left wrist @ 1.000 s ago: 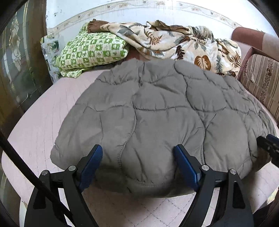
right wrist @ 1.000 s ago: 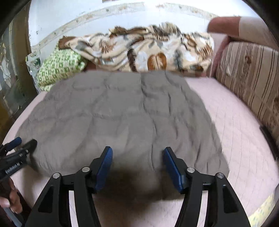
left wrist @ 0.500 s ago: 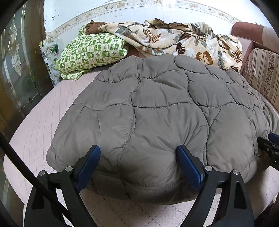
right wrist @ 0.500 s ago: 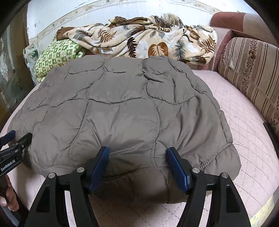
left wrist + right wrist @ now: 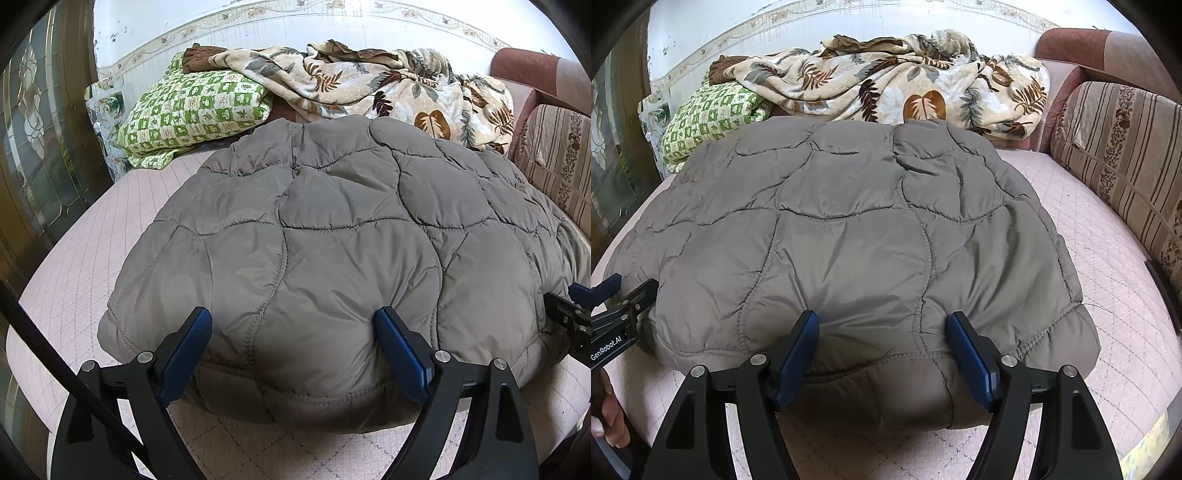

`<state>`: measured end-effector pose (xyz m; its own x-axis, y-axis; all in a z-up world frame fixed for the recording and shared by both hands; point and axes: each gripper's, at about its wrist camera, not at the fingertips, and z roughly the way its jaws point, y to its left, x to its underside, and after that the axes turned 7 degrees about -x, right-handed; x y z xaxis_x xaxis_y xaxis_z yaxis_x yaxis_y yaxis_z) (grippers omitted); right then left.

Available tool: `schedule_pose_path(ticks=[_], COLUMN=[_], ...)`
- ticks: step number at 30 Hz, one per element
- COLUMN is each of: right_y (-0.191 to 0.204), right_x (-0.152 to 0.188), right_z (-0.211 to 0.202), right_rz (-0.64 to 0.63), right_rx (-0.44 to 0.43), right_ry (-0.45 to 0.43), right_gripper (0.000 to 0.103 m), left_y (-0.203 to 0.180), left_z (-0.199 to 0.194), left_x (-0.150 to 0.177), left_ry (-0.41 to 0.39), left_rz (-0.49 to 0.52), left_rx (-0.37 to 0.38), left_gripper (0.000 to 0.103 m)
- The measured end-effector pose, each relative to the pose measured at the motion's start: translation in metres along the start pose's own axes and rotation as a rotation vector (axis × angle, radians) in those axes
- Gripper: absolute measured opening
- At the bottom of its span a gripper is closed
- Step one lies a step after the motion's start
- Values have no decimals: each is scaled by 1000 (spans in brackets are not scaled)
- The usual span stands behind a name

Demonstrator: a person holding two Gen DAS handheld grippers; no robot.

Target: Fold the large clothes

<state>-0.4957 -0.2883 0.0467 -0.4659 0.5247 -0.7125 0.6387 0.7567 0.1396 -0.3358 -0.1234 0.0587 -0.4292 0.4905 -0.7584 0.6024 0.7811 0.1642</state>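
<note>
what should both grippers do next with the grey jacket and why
Probably back both off the near hem. The grey quilted jacket lies folded on the pink bed cover, the left gripper stands wide, and the right gripper is opening, its fingers straddling the hem.

A home bedroom: quilted pink bed point(image 5: 74, 280), green pillow point(image 5: 192, 110), leaf-print blanket point(image 5: 905, 81).

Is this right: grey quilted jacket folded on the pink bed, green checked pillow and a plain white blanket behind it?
Not quite. The blanket is leaf-printed, cream and brown, not plain white; the right wrist view shows it. The grey quilted jacket, pink bed and green checked pillow are as stated.
</note>
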Motion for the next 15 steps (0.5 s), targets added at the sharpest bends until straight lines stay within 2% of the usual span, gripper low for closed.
schedule_pose_path(ticks=[7,13,15], right_y=[7,25,36], right_x=[1,12,23], right_z=[-18,-62,-91], right_rz=[-18,-57,-76], right_rx=[5,-4,-9], right_ry=[-46,-164,-218], right_gripper=[77,78,79], left_y=[6,25,35], left_z=[-10,-51,-76], left_x=[-1,8,15], left_ry=[-17,-34,-29], left_rz=[-23,-81,-105], left_rx=[20,24,16], left_gripper=[90,90,91])
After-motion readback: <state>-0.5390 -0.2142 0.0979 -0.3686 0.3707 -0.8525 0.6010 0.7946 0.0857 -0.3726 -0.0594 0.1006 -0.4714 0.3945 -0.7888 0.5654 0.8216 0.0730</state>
